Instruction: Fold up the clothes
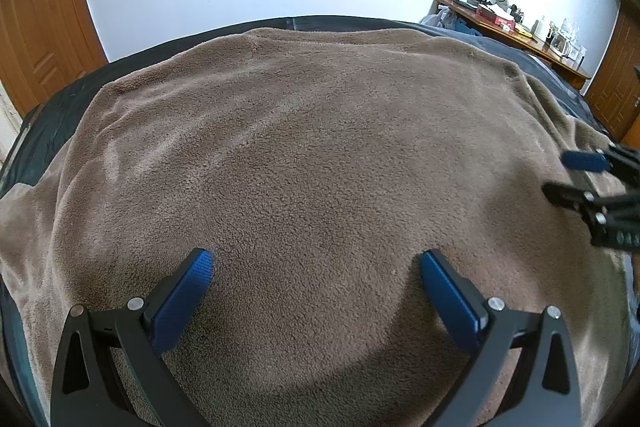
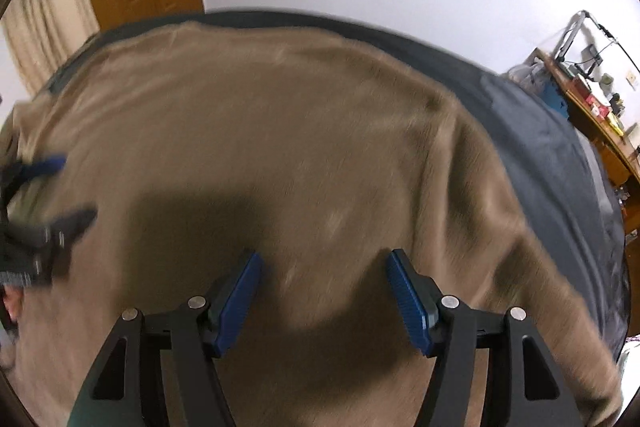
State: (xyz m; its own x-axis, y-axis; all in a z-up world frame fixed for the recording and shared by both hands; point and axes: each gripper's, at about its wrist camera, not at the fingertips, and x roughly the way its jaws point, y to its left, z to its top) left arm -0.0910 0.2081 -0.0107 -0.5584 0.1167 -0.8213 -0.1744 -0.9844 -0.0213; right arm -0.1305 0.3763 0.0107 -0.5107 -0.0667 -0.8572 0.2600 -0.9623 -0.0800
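Observation:
A brown fleece cloth [image 1: 320, 147] lies spread flat over a bed and fills most of both views [image 2: 280, 99]. My left gripper [image 1: 316, 259] hovers just above its near part, open wide, with only bare fleece between the blue pads. My right gripper [image 2: 324, 258] is also open over the cloth with nothing between its fingers; the right wrist view is blurred by motion. In the left wrist view the right gripper [image 1: 568, 177] shows at the right edge, fingers apart. The left gripper [image 2: 68, 189] appears at the left edge of the right wrist view.
A dark grey sheet [image 1: 60, 95] shows around the cloth, wider on the right [image 2: 552, 155]. A cluttered wooden desk [image 1: 520, 31] stands by the far right wall. Wooden doors [image 1: 32, 27] and a curtain [image 2: 44, 27] are on the left.

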